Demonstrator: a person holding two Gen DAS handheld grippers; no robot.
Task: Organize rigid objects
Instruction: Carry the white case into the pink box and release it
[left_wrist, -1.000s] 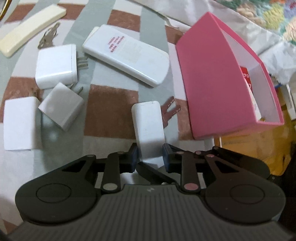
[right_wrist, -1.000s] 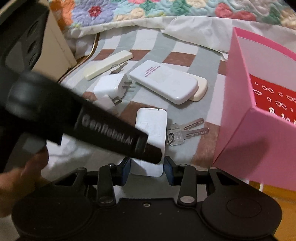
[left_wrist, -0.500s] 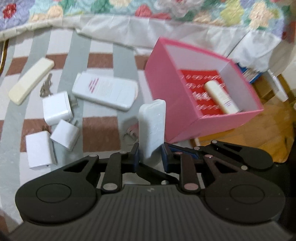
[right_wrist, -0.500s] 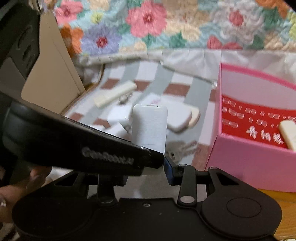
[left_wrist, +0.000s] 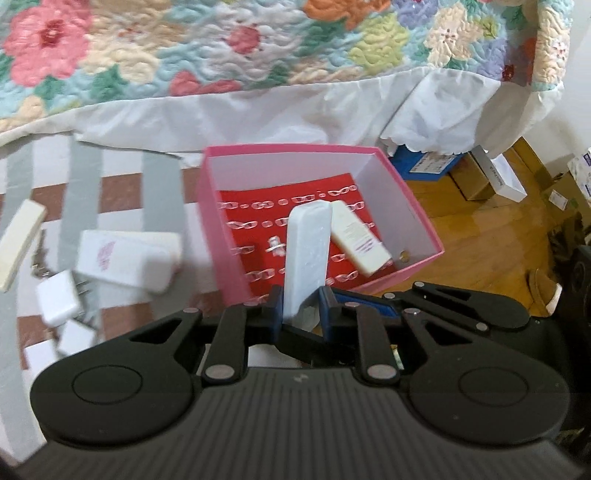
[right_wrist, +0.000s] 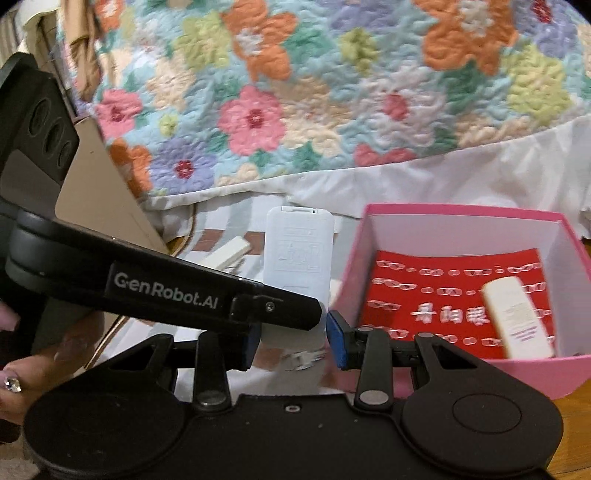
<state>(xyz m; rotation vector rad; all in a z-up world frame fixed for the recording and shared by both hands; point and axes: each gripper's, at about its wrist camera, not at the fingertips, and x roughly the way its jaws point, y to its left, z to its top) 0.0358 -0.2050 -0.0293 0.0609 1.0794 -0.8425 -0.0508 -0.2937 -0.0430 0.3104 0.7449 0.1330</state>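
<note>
My left gripper is shut on a white rectangular case and holds it upright above the near wall of the pink box. The box has a red lining and holds a cream bar. In the right wrist view the same white case stands between my right gripper's fingers, which are apart, with a gap on the right side. The left gripper's arm crosses in front. The pink box is to the right.
On the checked cloth to the left lie a large white power bank, white plug adapters, a cream bar and keys. A flowered quilt hangs behind. Cardboard boxes stand on the wooden floor at right.
The white case was lifted off the cloth, away from the keys, and carried right to above the pink box. Both grippers rose and tilted up.
</note>
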